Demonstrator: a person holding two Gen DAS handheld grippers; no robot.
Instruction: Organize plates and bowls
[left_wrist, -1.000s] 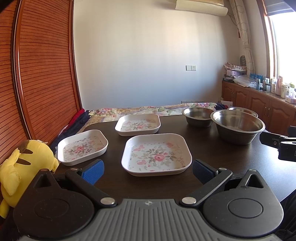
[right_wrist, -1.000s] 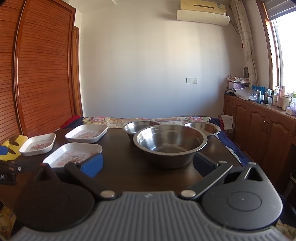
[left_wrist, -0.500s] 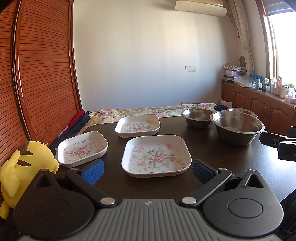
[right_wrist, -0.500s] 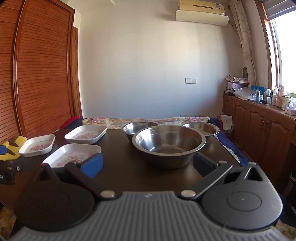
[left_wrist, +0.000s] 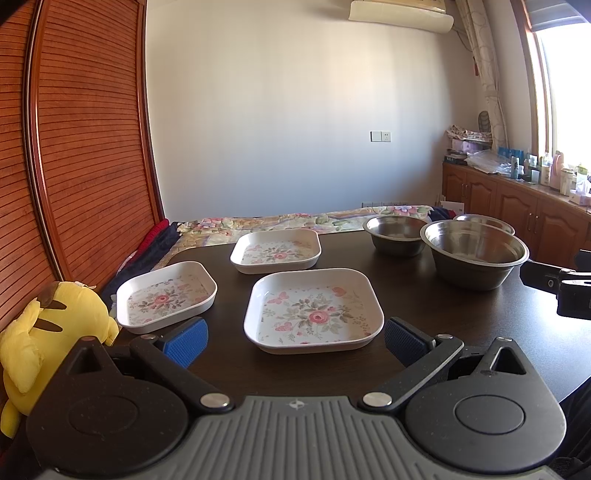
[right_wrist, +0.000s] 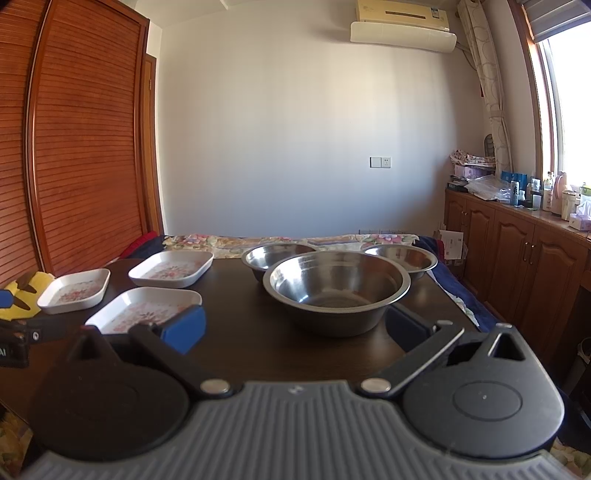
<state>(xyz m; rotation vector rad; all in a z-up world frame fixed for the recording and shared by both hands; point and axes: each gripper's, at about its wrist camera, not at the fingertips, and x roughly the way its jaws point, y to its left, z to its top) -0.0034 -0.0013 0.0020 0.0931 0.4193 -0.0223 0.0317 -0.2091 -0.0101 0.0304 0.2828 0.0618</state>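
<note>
Three white square floral plates lie on the dark table (left_wrist: 424, 295): a near one (left_wrist: 313, 308), a left one (left_wrist: 166, 295) and a far one (left_wrist: 277, 252). Three steel bowls stand at the right: a large near one (right_wrist: 336, 288), one behind it to the left (right_wrist: 275, 254) and one behind to the right (right_wrist: 400, 256). My left gripper (left_wrist: 295, 341) is open and empty, just in front of the near plate. My right gripper (right_wrist: 295, 330) is open and empty, just in front of the large bowl.
A yellow plush toy (left_wrist: 44, 332) sits at the table's left edge. A floral bed cover (left_wrist: 295, 221) lies beyond the far edge. A slatted wooden wardrobe (left_wrist: 74, 147) stands left, wooden cabinets (right_wrist: 517, 258) with bottles right.
Both views have shifted only slightly; the left gripper has drawn back or risen a little. Both grippers stay open and nothing on the table has moved.
</note>
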